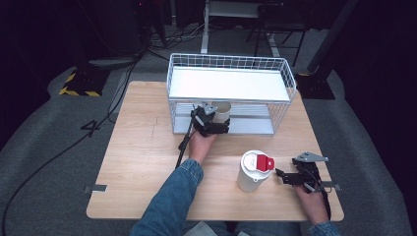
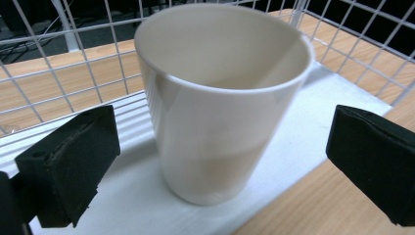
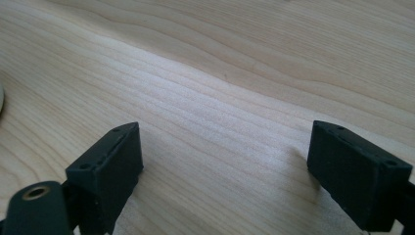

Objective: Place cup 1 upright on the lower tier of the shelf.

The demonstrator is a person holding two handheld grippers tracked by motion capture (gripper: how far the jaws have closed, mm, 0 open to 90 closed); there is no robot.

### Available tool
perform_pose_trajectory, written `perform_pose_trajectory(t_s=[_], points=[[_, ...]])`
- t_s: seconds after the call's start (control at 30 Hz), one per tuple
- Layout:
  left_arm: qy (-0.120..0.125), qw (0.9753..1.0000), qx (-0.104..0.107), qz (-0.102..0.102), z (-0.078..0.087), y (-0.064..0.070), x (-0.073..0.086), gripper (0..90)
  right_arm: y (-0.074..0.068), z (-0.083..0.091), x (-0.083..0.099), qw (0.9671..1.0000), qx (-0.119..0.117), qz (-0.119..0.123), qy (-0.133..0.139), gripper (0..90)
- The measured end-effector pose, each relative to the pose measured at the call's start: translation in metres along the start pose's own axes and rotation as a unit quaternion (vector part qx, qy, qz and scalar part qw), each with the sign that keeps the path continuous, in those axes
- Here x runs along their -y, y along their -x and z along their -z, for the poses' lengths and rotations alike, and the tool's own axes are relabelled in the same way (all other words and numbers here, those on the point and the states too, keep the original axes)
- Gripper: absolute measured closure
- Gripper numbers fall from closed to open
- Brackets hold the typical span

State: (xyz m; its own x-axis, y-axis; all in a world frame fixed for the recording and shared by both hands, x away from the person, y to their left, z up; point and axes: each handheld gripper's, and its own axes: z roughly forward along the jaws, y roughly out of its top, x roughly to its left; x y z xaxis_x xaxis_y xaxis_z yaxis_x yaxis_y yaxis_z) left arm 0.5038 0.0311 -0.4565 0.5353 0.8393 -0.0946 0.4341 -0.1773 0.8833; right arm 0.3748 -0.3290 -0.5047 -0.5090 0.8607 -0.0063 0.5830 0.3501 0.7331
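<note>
A cream cup stands upright on the white lower shelf of a wire rack. My left gripper is open, one jaw on each side of the cup with a gap to both. From above, the left gripper reaches into the rack's front opening at the cup. A white tumbler with a red flip lid stands on the wooden table. Just right of the tumbler, my right gripper points at it; it is open over bare wood.
The rack has a solid white top shelf above the cup, leaving low headroom. Its wire walls close the back and sides. A black cable trails from the left gripper. The table's front edge is near my right hand.
</note>
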Motion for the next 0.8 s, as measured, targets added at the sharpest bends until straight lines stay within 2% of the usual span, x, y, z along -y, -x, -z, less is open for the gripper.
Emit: perform_pose_trajectory(t_s=[0.07, 0.2, 0.3, 0.4, 0.6, 0.8], points=[[-0.006, 0.9999, 0.010, 0.002, 0.004, -0.001, 0.000, 0.0, 0.000, 0.000, 0.000, 1.0000, 0.000, 0.000, 0.000, 13.3], [-0.001, 0.9999, 0.010, -0.002, 0.013, -0.001, 0.001, 0.0, 0.000, 0.000, 0.000, 1.0000, 0.000, 0.000, 0.000, 13.3], [0.003, 0.9998, 0.017, -0.006, 0.026, 0.000, 0.002, 0.0, 0.000, 0.000, 0.000, 1.0000, 0.000, 0.000, 0.000, 13.3], [0.006, 0.9998, 0.020, -0.002, 0.032, 0.001, 0.004, 0.0, 0.000, 0.000, 0.000, 1.0000, 0.000, 0.000, 0.000, 13.3], [0.014, 0.9994, 0.029, -0.014, 0.058, 0.005, 0.005, 0.0, 0.000, 0.000, 0.000, 1.0000, 0.000, 0.000, 0.000, 13.3], [0.015, 0.9988, 0.041, -0.020, 0.073, 0.008, 0.002, 0.0, 0.000, 0.000, 0.000, 1.0000, 0.000, 0.001, 0.000, 13.3]])
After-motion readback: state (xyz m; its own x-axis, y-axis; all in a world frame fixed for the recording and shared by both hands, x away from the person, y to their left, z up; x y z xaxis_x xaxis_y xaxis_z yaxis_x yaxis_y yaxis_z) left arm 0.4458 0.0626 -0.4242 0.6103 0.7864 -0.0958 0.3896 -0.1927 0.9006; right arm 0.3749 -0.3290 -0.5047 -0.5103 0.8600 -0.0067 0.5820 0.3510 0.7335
